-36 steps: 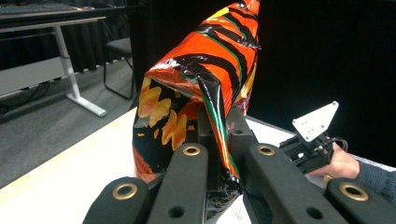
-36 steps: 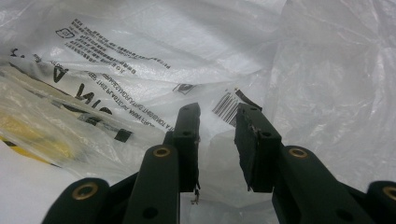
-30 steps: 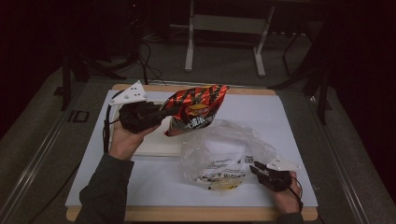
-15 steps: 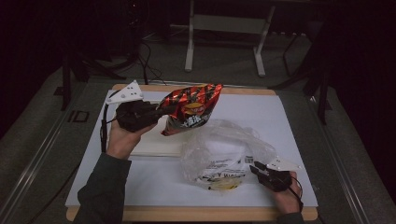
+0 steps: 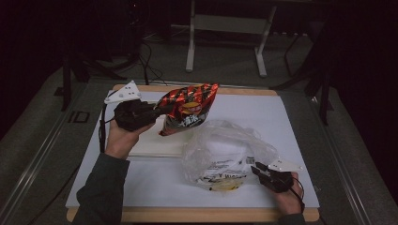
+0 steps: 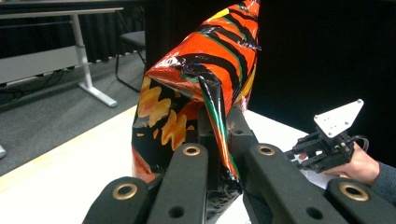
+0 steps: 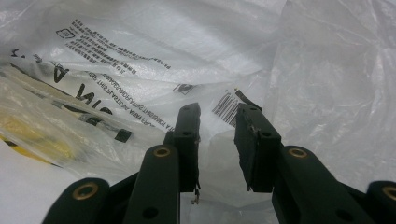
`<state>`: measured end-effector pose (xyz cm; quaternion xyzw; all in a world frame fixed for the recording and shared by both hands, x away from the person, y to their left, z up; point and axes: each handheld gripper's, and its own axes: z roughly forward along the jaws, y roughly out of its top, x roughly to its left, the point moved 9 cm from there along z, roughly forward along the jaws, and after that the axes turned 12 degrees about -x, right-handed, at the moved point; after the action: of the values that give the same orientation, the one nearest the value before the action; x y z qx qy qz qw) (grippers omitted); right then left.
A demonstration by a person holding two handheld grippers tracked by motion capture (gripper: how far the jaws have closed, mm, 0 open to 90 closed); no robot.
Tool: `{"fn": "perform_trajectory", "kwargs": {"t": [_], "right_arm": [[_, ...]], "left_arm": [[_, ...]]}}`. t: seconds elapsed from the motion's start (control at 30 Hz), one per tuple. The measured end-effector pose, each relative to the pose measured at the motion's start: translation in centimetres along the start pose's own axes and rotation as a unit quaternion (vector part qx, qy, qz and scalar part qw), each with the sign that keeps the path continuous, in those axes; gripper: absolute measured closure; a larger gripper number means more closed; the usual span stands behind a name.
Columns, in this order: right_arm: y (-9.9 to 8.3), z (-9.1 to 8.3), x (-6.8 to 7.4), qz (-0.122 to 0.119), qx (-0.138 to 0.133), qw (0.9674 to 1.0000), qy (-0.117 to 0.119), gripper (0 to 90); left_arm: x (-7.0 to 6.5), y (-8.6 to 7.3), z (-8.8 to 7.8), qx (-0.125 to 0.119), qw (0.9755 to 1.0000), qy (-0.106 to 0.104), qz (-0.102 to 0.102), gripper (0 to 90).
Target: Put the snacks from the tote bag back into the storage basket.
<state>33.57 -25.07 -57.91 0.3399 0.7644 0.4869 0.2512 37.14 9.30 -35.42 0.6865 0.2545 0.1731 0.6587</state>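
left gripper (image 5: 152, 114) clamping snack bag (image 5: 187, 108), lifted

L gripper (image 6: 219, 154) jaws clamped on edge of red/orange/black snack bag (image 6: 196, 84), bag upright, off white table (image 6: 70, 186). Other gripper (image 6: 299, 156) w/ grey plate held in hand (image 6: 357, 165) far right. Desk legs (image 6: 88, 70) in bg.

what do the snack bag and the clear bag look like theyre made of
The snack bag looks like glossy foil-lined plastic film: its red, orange and black print catches sharp highlights and holds stiff creases. The clear bag looks like thin, soft plastic film: see-through, finely wrinkled, with black printed text and a barcode, and something yellow showing through it. Exact plastics can't be told.
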Motion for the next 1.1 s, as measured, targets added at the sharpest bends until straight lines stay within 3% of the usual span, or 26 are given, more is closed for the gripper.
{"fn": "perform_trajectory", "kwargs": {"t": [1.1], "right_arm": [[0.0,0.0,0.0,0.001,0.000,1.0000,0.000,70.4]], "left_arm": [[2.8,-1.8,0.3,0.016,0.9992,0.030,-0.019,88.8]]}}
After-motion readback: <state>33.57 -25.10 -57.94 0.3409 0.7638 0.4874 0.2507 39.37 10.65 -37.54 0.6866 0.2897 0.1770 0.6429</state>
